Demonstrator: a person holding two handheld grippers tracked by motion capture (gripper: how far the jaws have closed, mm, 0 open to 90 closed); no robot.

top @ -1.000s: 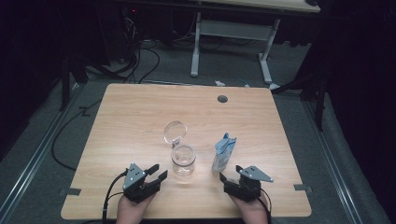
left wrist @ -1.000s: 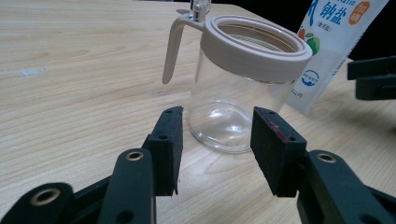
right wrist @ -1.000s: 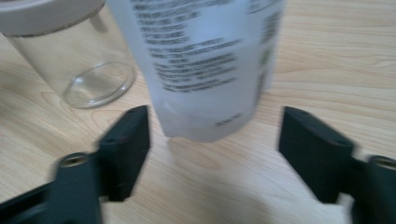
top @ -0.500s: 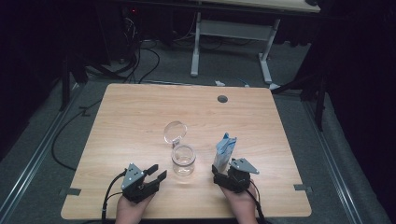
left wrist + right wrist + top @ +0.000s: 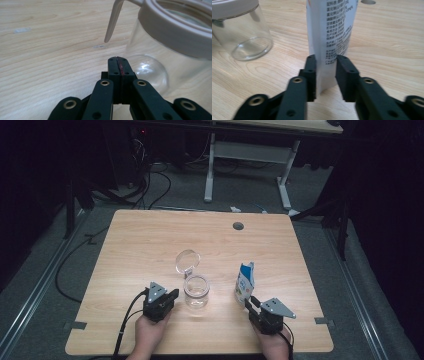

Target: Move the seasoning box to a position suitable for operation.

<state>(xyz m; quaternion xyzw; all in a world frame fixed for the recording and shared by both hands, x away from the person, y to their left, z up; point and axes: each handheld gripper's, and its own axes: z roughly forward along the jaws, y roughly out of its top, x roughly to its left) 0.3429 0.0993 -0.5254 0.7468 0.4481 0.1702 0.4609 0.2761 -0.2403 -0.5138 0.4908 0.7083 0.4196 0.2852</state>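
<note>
A clear glass jar (image 5: 195,293) stands near the table's front, its hinged round lid (image 5: 187,260) swung open behind it. Just to its left is my left gripper (image 5: 171,296); its jaws have just been closing and stand shut with nothing between them. In the left gripper view the left gripper (image 5: 117,60) points past the jar (image 5: 175,47) and its hanging clasp (image 5: 112,23). A blue and white pouch (image 5: 245,282) stands upright right of the jar. My right gripper (image 5: 325,60) has just been closing, and its pads press the pouch (image 5: 332,27) at its base.
The wooden table (image 5: 150,240) has a round cable hole (image 5: 238,226) near its far edge. A second table's white legs (image 5: 210,165) stand beyond it on the grey floor. Cables trail off to the left.
My left gripper moved forward and right, up beside the jar, and its jaws closed. My right gripper shifted at the pouch and its jaws closed in on the pouch's base.
</note>
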